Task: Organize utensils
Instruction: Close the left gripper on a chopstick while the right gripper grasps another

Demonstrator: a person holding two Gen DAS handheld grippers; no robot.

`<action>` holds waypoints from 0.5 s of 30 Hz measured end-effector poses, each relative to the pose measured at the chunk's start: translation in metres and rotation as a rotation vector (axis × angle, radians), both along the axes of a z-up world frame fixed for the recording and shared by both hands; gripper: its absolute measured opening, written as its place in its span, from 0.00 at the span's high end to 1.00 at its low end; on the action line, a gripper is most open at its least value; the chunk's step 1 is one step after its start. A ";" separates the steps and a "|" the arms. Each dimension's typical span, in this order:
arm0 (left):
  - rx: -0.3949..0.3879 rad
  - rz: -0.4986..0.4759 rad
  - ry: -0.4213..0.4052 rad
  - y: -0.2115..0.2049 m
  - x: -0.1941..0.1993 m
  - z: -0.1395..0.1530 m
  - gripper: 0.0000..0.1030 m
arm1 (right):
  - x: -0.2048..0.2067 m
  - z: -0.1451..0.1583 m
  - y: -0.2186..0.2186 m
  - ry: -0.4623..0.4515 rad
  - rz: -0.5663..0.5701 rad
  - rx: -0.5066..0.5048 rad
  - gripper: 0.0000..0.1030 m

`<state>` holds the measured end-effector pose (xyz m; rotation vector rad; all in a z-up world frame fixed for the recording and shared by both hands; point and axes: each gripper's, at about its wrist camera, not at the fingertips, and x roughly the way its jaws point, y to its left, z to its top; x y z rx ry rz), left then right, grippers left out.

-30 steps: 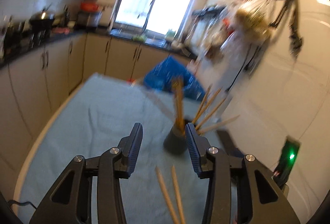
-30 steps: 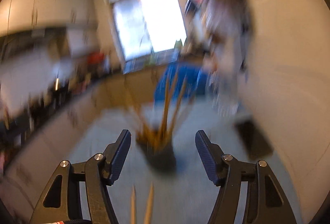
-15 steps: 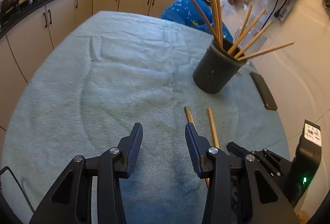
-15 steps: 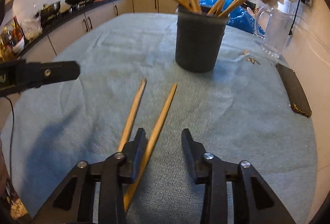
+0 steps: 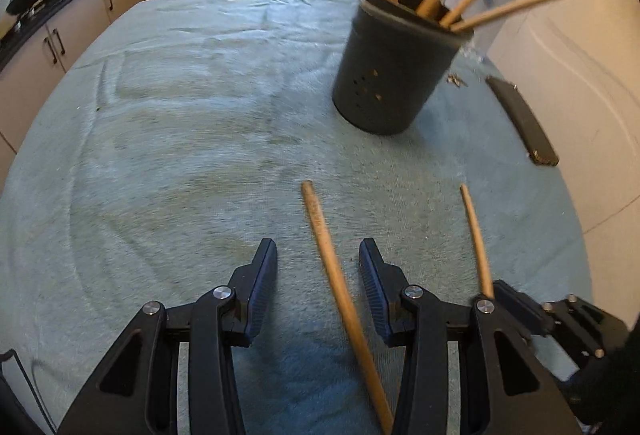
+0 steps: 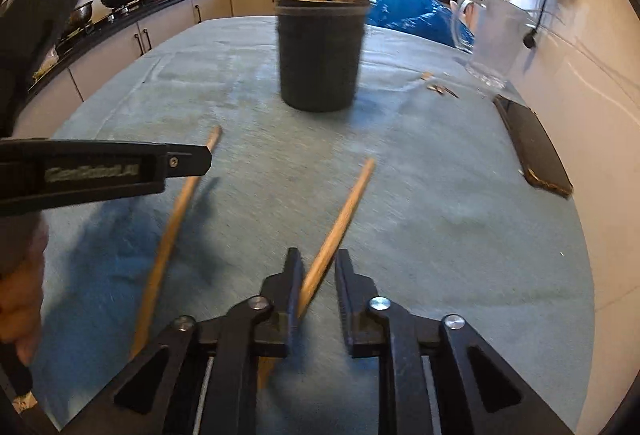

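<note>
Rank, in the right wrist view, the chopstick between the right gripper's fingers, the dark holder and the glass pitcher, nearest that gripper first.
1. Chopstick, between the right gripper fingers.
2. Dark holder, straight ahead, mid-table.
3. Glass pitcher, far right, by the wall.

Left tongs (image 5: 318, 267) agape, right tongs (image 6: 319, 275) narrowed.

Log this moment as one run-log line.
left tool: open, straddling left chopstick | right tool: open around right chopstick | holder: upright, holding chopsticks
</note>
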<state>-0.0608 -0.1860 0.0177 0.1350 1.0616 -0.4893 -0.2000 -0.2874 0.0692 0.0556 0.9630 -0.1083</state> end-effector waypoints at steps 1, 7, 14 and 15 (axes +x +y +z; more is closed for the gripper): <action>0.010 -0.005 -0.015 -0.001 -0.001 0.001 0.69 | -0.002 0.000 -0.002 0.001 0.000 0.000 0.89; 0.048 -0.067 -0.021 -0.005 -0.010 0.000 0.91 | -0.015 0.000 -0.016 -0.001 0.005 0.063 0.92; 0.032 -0.135 0.061 0.031 -0.034 0.003 0.92 | -0.041 0.003 -0.023 0.038 0.035 0.082 0.93; 0.023 -0.142 0.091 0.038 -0.038 0.004 0.92 | -0.044 0.005 -0.023 0.043 0.039 0.065 0.93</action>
